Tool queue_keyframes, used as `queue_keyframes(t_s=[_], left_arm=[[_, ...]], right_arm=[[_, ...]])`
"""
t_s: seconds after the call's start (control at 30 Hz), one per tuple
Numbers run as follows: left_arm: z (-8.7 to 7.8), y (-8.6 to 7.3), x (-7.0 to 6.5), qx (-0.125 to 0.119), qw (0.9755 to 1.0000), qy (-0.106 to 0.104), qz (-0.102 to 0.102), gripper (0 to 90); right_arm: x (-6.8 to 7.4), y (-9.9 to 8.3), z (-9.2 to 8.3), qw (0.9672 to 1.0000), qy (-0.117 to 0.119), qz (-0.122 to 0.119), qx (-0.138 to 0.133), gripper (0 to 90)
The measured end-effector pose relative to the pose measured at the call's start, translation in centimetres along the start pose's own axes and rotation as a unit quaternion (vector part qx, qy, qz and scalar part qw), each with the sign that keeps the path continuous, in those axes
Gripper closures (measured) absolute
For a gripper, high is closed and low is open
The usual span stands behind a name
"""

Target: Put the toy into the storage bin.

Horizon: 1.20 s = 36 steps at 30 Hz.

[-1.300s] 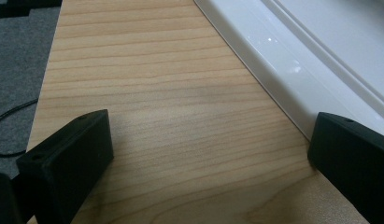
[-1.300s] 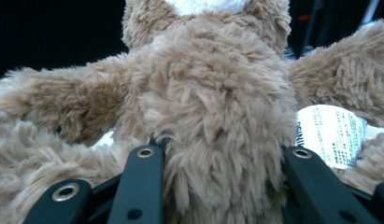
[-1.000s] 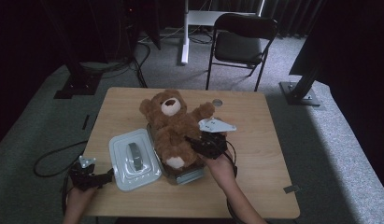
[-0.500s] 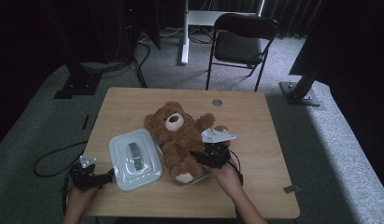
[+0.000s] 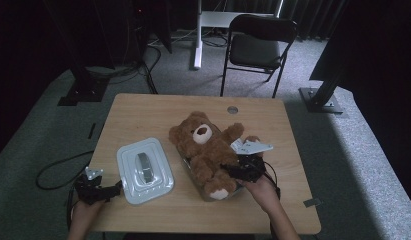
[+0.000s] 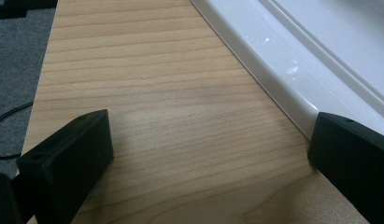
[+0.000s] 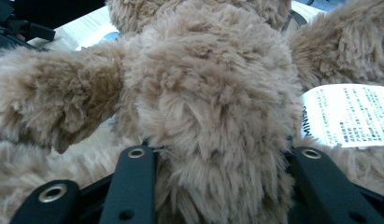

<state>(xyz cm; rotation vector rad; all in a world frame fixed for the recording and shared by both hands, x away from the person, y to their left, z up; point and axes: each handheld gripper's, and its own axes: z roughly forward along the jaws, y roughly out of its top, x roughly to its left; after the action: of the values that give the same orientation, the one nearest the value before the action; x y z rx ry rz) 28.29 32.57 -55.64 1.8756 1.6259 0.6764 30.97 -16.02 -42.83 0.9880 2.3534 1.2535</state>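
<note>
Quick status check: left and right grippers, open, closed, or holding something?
Left gripper: open, nothing held, beside the white plastic lid.
Right gripper: jaws astride the brown plush teddy bear, just been opening.

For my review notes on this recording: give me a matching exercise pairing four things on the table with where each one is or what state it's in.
Things:
1. teddy bear
2. white lid
3. left gripper
4. right gripper

Places or states:
a. jaws around the bear's body
b. flat on the table, left of the bear
c. on its back in a clear container
d. open, nothing between its jaws, by the lid's edge

Pairs: 1-c, 2-b, 3-d, 4-a
</note>
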Motion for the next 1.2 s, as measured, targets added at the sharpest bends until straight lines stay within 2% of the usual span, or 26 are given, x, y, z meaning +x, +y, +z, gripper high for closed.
queue_keyframes(t_s=[0.13,0.23,0.33,0.4,0.5,0.57,0.6,0.67,0.87,1.03,1.2], left_arm=[[0.0,0.0,0.0,0.000,1.0000,0.000,0.000,0.7],[0.0,0.0,0.0,0.000,1.0000,0.000,0.000,0.7],[0.0,0.0,0.0,0.000,1.0000,0.000,0.001,0.7],[0.0,0.0,0.0,0.000,1.0000,0.000,0.001,0.7],[0.0,0.0,0.0,0.001,1.0000,0.000,0.001,0.7],[0.0,0.0,0.0,0.001,1.0000,0.000,0.001,0.7],[0.0,0.0,0.0,0.002,1.0000,0.000,0.001,0.7],[0.0,0.0,0.0,0.002,1.0000,0.000,0.002,0.7],[0.0,0.0,0.0,0.001,1.0000,0.000,0.001,0.7],[0.0,0.0,0.0,0.001,1.0000,0.000,0.002,0.7],[0.0,0.0,0.0,0.001,1.0000,-0.001,0.002,0.7]], right_arm=[[-0.2,-0.2,-0.3,1.0000,0.003,0.002,-0.007,51.6],[-0.1,0.0,-0.4,0.9998,0.018,0.005,-0.012,35.8],[0.0,0.5,-0.7,0.9993,0.030,0.017,-0.018,28.2],[0.0,0.9,-0.9,0.9994,0.023,0.019,-0.020,26.8],[0.0,1.4,-1.4,0.9984,0.026,0.025,-0.043,27.1],[0.0,1.6,-1.6,0.9981,0.027,0.029,-0.048,27.1],[-0.2,2.1,-2.1,0.9969,0.029,0.035,-0.065,27.0],[-0.3,3.0,-2.6,0.9957,0.024,0.039,-0.081,23.9],[-0.3,5.4,-3.3,0.9925,0.019,0.045,-0.112,20.5],[0.0,7.0,-2.8,0.9915,0.021,0.043,-0.121,19.6],[0.5,8.7,-2.0,0.9916,0.035,0.038,-0.118,17.5]])
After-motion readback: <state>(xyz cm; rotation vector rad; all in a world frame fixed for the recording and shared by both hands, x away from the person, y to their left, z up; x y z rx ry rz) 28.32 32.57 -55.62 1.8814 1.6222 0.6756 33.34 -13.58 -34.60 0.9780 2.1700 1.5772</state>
